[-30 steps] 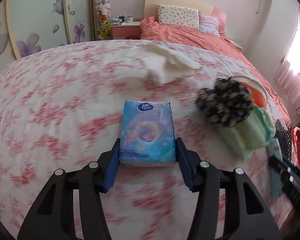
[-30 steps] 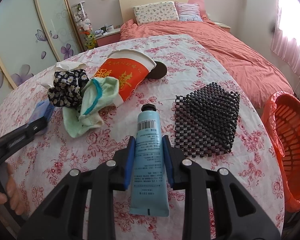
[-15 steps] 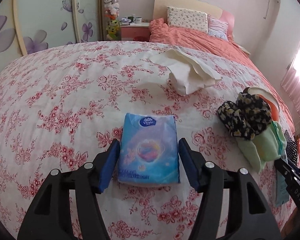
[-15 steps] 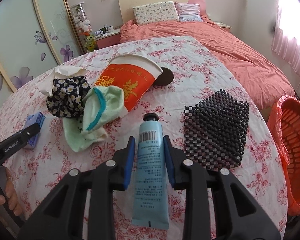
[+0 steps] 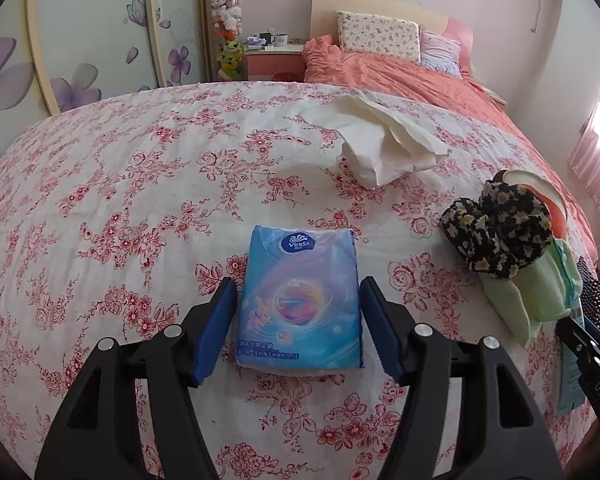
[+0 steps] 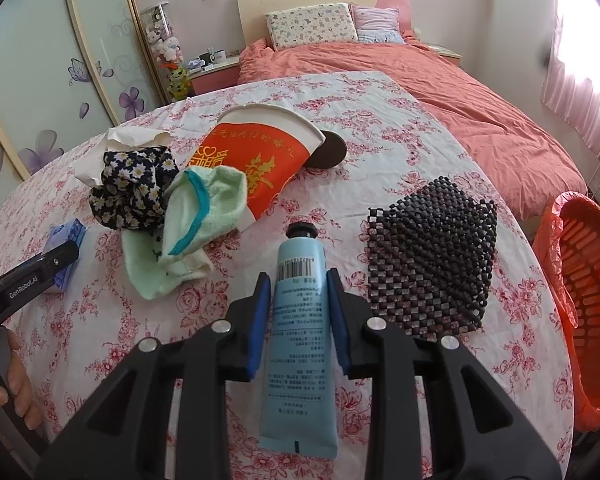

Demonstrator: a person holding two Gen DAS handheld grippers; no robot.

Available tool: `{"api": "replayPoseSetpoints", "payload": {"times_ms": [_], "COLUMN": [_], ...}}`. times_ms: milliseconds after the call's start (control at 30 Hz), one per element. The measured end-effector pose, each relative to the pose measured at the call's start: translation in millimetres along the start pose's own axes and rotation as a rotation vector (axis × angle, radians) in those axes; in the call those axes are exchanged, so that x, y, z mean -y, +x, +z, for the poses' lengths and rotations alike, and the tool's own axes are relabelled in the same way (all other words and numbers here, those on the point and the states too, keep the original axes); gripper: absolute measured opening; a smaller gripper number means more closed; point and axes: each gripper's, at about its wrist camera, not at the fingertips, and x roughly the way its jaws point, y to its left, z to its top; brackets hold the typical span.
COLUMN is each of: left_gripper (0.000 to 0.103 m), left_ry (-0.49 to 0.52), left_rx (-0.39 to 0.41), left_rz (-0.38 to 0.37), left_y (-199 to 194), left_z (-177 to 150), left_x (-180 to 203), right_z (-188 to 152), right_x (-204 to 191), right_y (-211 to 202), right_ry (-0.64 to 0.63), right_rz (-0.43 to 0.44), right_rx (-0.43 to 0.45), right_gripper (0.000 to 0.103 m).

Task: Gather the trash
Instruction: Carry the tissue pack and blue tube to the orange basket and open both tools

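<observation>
A blue tissue pack (image 5: 300, 300) lies flat on the floral tablecloth. My left gripper (image 5: 298, 292) straddles it, open, with a narrow gap on each side of the pack. It also shows in the right wrist view (image 6: 66, 254). My right gripper (image 6: 299, 286) is shut on a light blue cream tube (image 6: 300, 328), black cap pointing away. A crumpled white paper (image 5: 384, 144), a red paper cup (image 6: 260, 160) lying on its side, and an orange trash basket (image 6: 592, 280) are in view.
A floral black cloth (image 6: 134, 188) and a pale green cloth (image 6: 188, 224) lie beside the cup. A black beaded mat (image 6: 432, 248) lies on the right. A dark round lid (image 6: 328, 154) sits behind the cup. The basket stands past the table's right edge.
My left gripper has opened off the tissue pack, which now rests on the table. My right gripper still grips the tube and has moved slightly forward.
</observation>
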Motion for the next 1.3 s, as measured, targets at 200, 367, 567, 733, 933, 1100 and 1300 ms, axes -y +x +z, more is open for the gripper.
{"api": "replayPoseSetpoints", "payload": {"times_ms": [200,367,567,733,933,1100,1300], "left_gripper": [0.065,0.065,0.061,0.053,0.052,0.052,0.052], "left_ry": [0.008,0.012,0.025,0.020,0.024,0.033,0.061], "left_rx": [-0.001,0.000,-0.003,0.005,0.003,0.030,0.079], "left_rz": [-0.003,-0.017,0.005,-0.012,-0.031,-0.036,-0.062], "left_y": [0.0,1.7,5.5,2.7,-4.3,-19.6,-44.6], "left_z": [0.8,3.4,7.1,5.8,2.9,6.0,13.0], "left_x": [2.3,2.1,5.4,3.3,1.7,4.0,19.5], "right_z": [-1.4,0.2,4.2,3.6,5.0,9.5,9.8], "right_x": [0.7,-1.0,-3.9,-2.2,-2.3,-0.4,11.0], "right_y": [0.0,1.3,4.0,3.0,-8.0,-28.1,-54.5], "right_ry": [0.012,0.009,-0.003,-0.005,0.004,0.001,0.013], "right_rz": [0.016,0.014,0.014,0.028,0.062,0.078,0.083], "right_rx": [0.004,0.004,0.001,0.001,0.014,0.052,0.095], "right_gripper": [0.030,0.030,0.026,0.026,0.026,0.026,0.026]}}
